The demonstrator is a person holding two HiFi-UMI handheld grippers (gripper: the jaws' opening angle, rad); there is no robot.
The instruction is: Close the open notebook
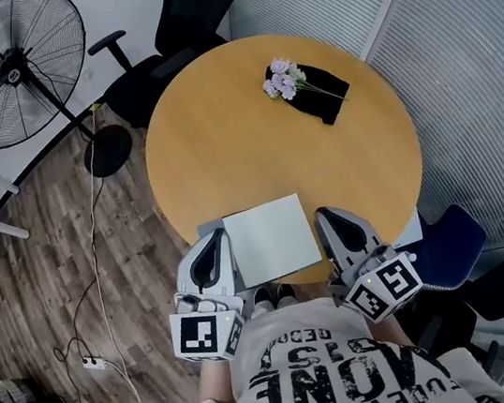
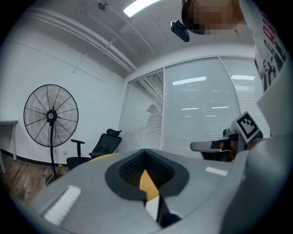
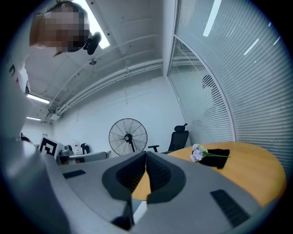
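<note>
The notebook (image 1: 270,238) lies flat on the round wooden table (image 1: 221,125) at its near edge, showing a plain white face with a grey strip along its left side. My left gripper (image 1: 213,240) sits just left of the notebook, jaws shut with nothing between them. My right gripper (image 1: 327,215) is just right of it, also shut and holding nothing. Both point level across the table. In the left gripper view the jaws (image 2: 145,153) meet, and a sliver of white notebook (image 2: 151,205) shows below them. In the right gripper view the jaws (image 3: 146,153) meet too.
A sprig of pale flowers (image 1: 284,77) rests on a black cloth (image 1: 319,98) at the table's far side. A standing fan (image 1: 13,68) and a black office chair (image 1: 169,38) are beyond the table on the left. Cables trail over the wood floor (image 1: 87,298).
</note>
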